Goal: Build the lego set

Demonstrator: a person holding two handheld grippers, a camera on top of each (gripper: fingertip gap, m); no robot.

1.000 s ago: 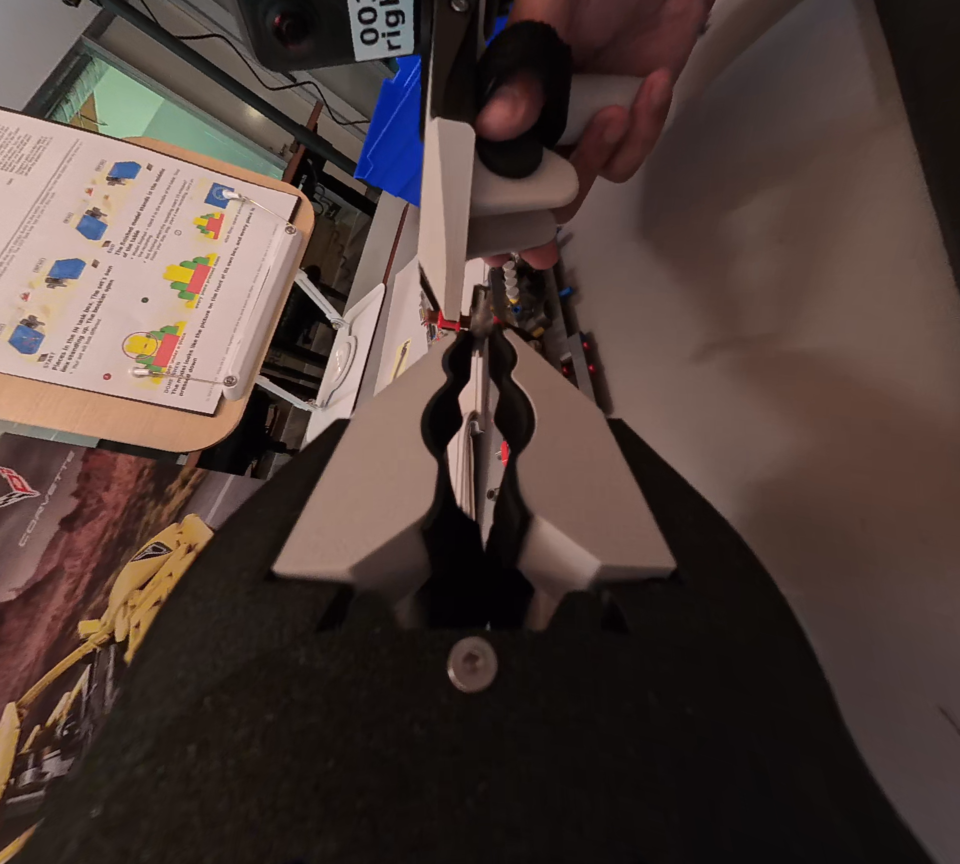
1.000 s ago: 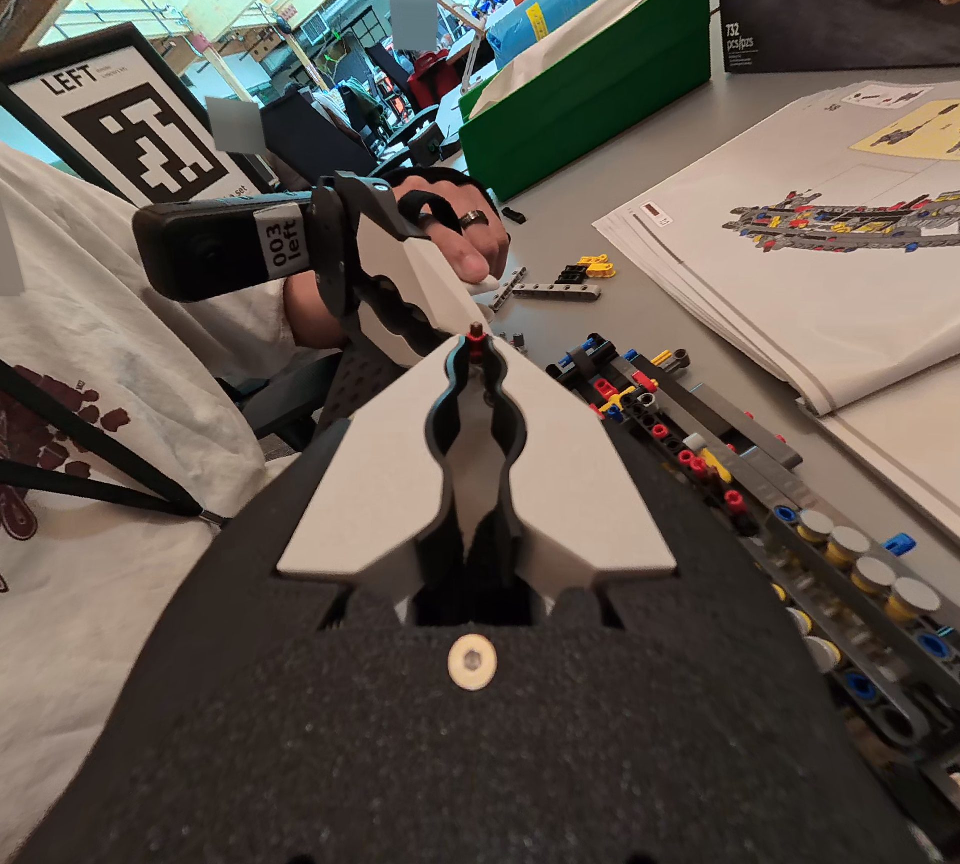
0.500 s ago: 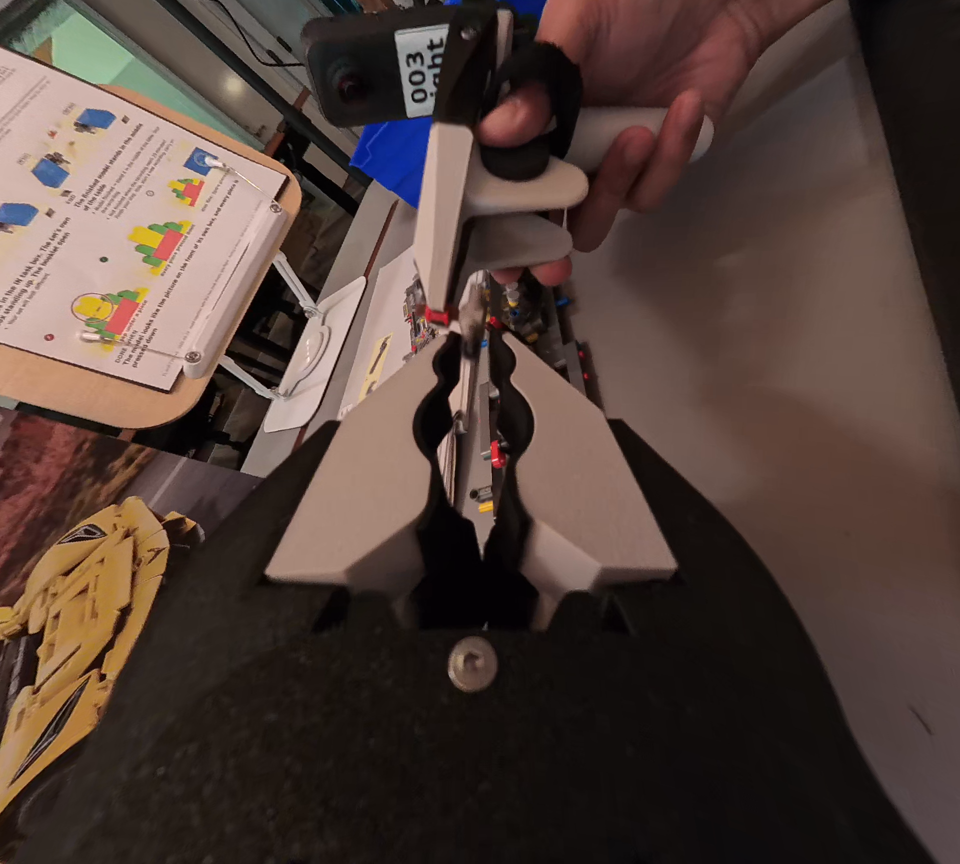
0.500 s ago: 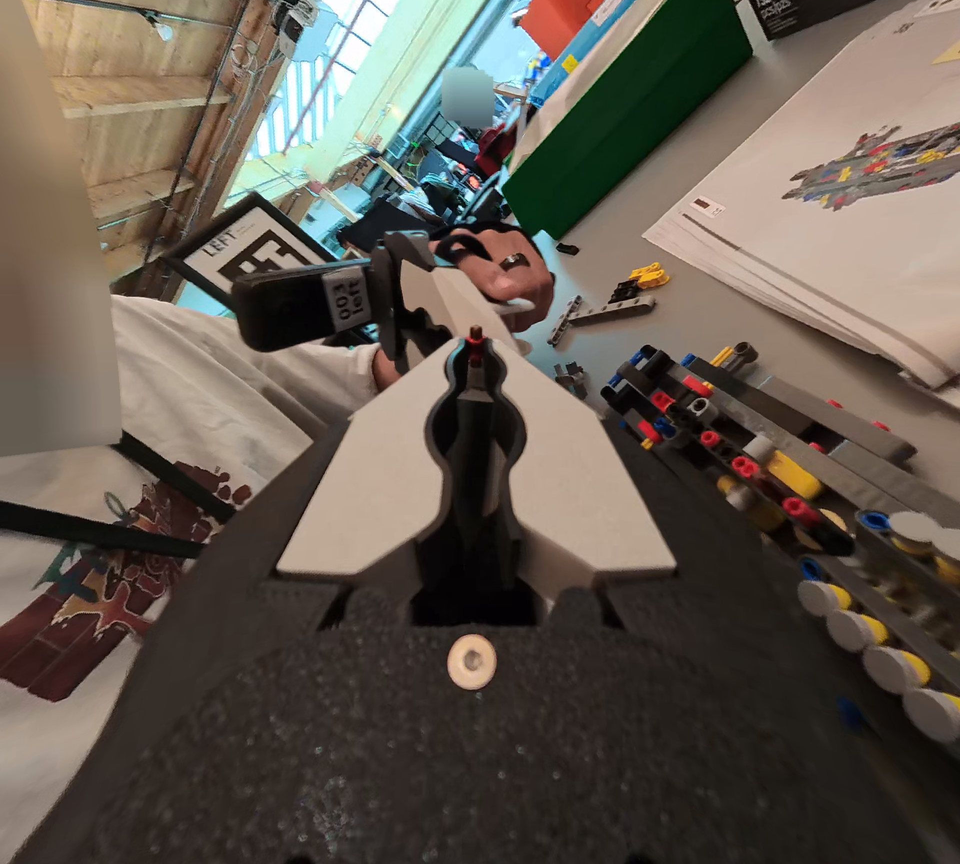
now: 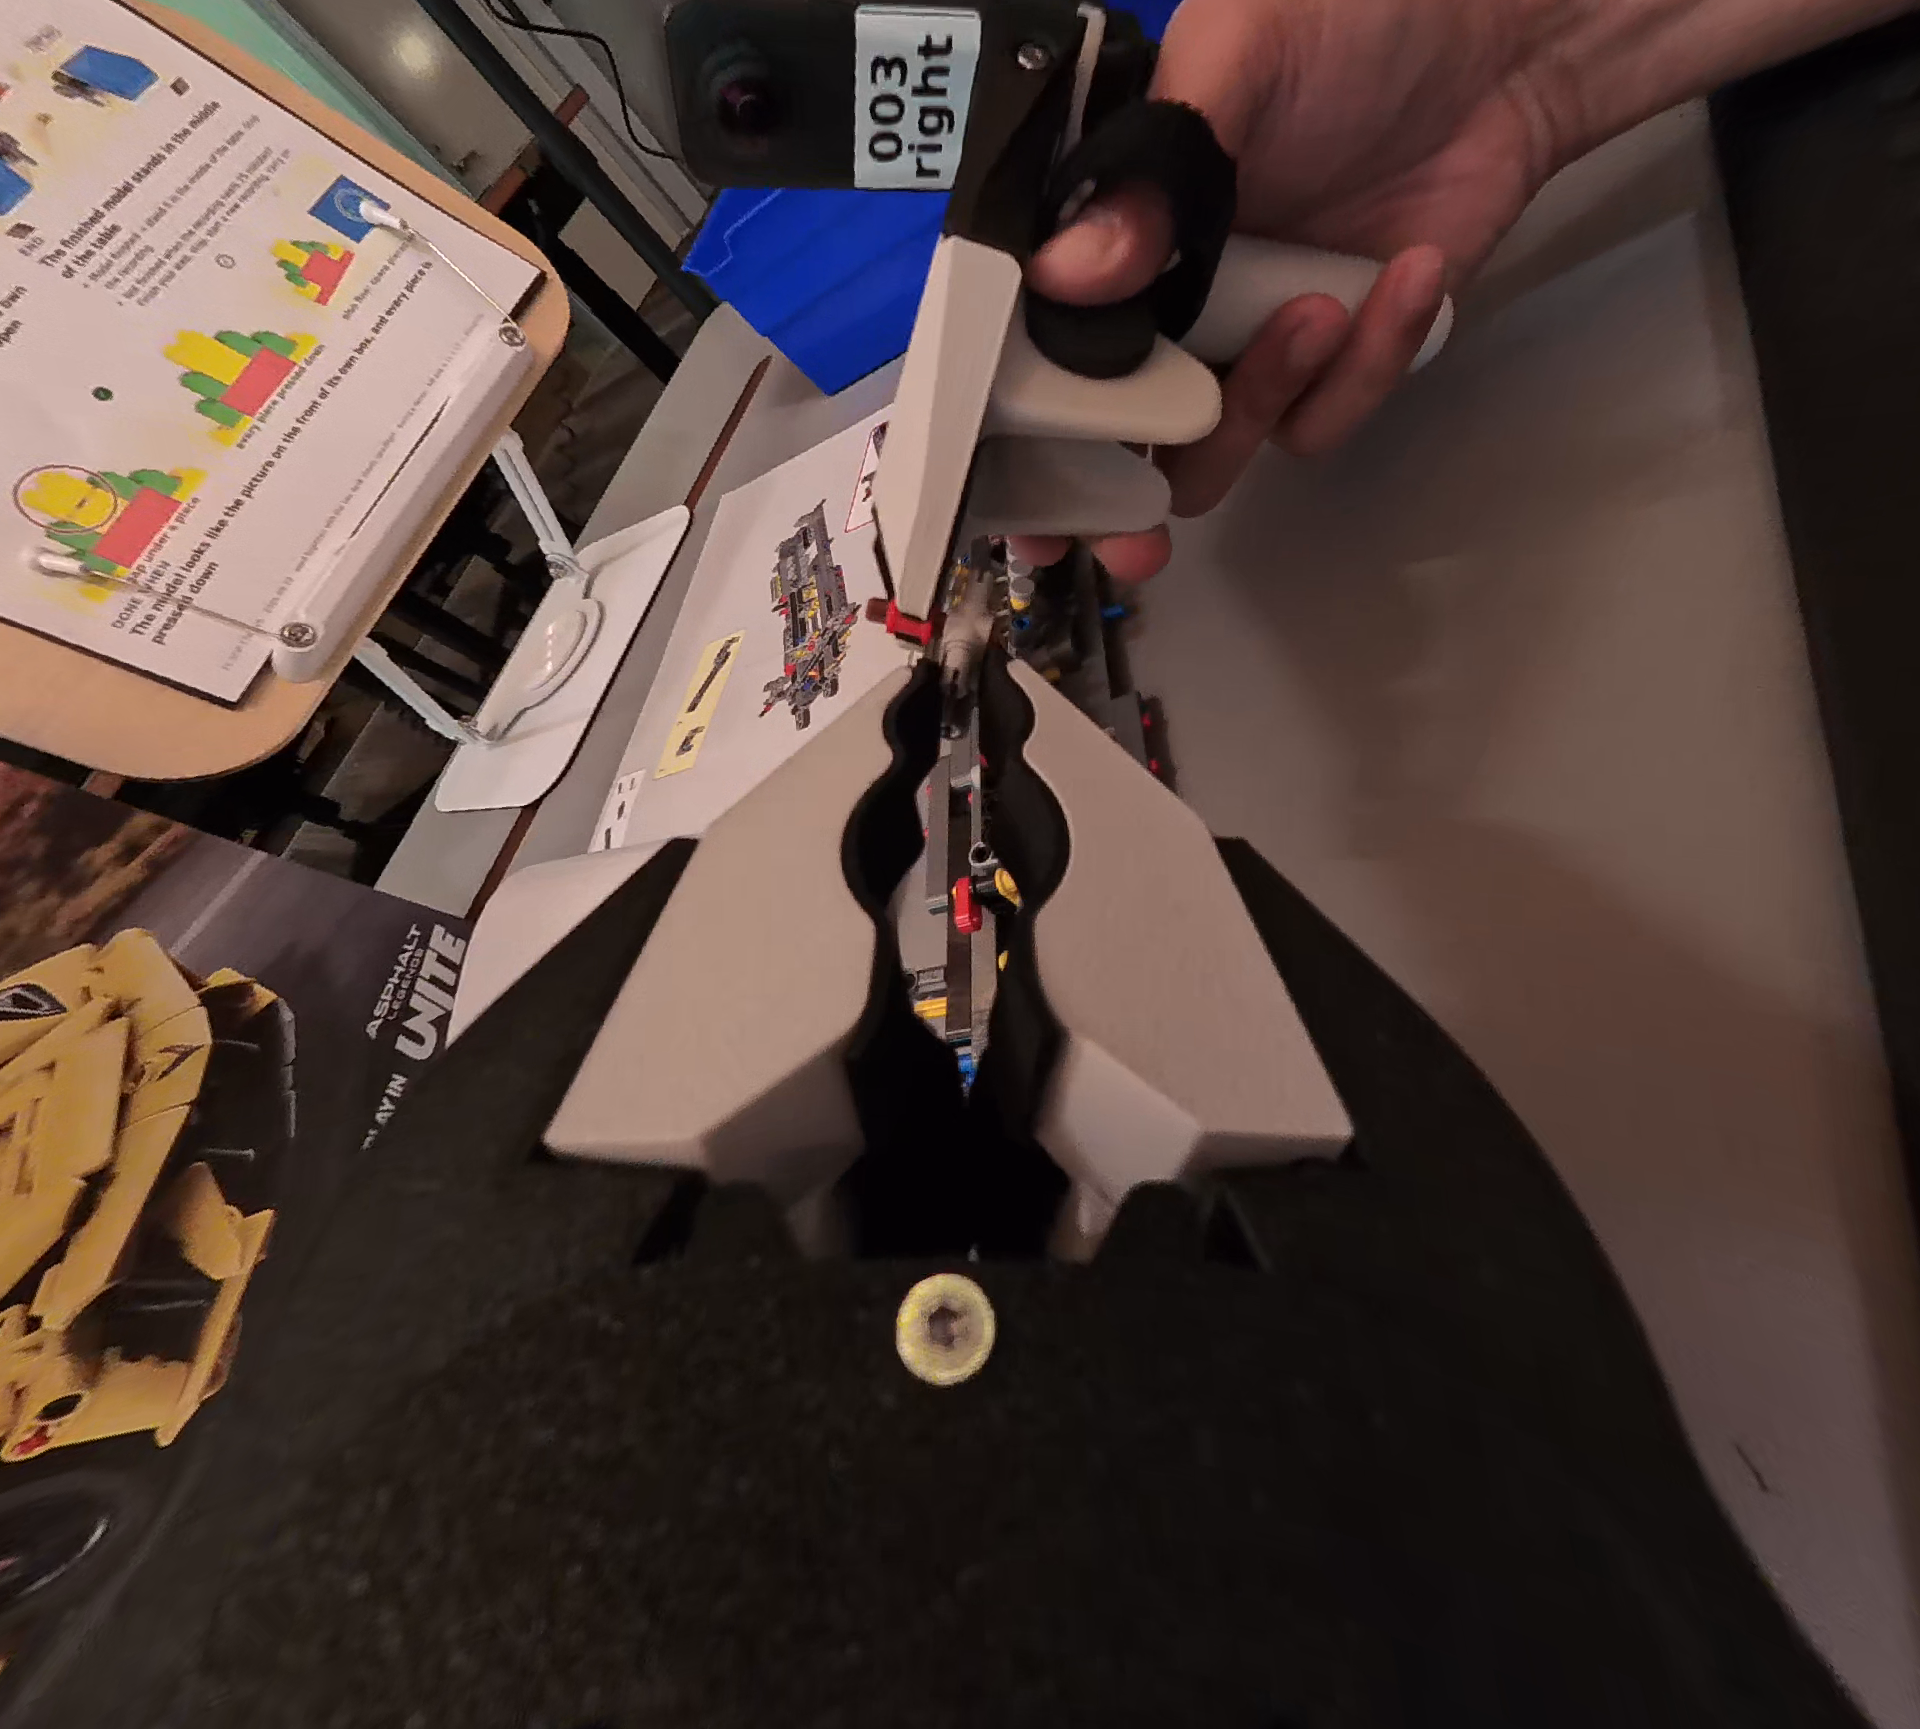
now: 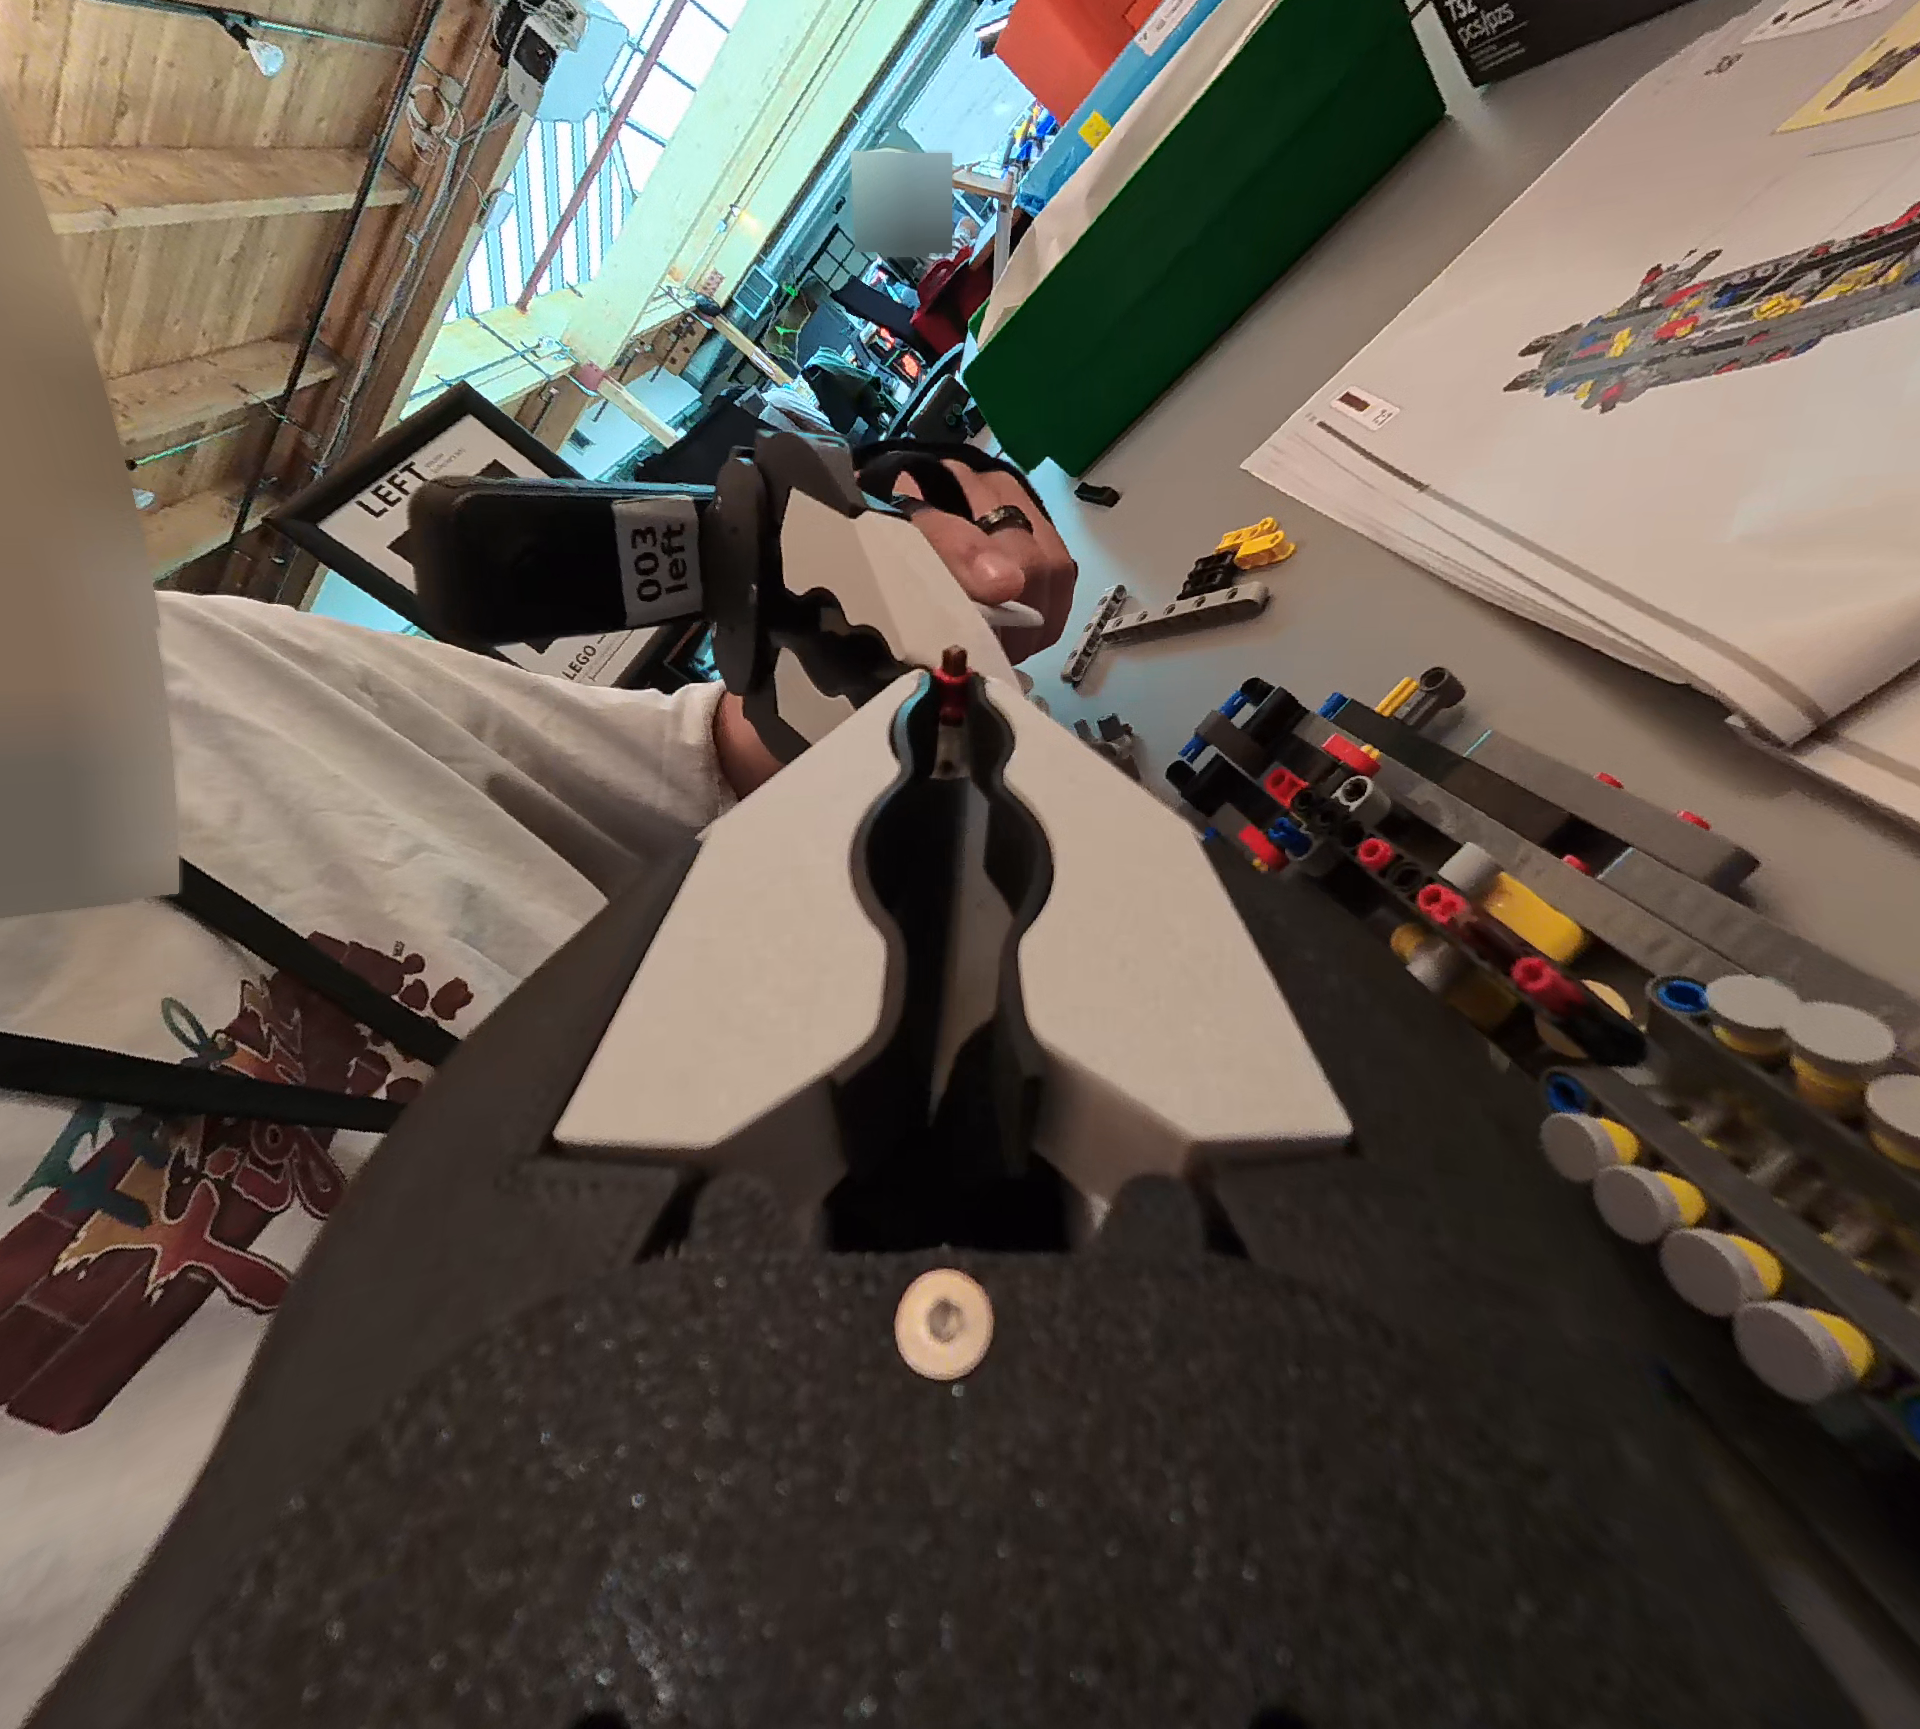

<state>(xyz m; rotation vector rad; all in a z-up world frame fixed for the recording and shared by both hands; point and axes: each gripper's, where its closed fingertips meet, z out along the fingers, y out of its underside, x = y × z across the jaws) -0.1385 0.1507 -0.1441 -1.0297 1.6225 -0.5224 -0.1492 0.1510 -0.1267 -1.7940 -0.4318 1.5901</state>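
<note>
Right gripper [image 6: 951,692] jaws grip a red pin [image 6: 951,663] pointing to 12 o'clock; left gripper [image 5: 951,677] jaws pinch a small grey connector [image 5: 961,640], tips nearly touching

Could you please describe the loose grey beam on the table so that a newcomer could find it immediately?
Start at the green bin in the right wrist view, then come toward the camera across the grey table. The grey beam lies flat beside a yellow and black connector. Unlike the long car frame, it lies on its own, with holes along it.

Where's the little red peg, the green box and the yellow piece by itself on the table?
red peg [image 6: 951,663], right wrist view, its tip.
green box [image 6: 1226,266], right wrist view, its side wall.
yellow piece [image 6: 1257,539], right wrist view, its middle.
</note>
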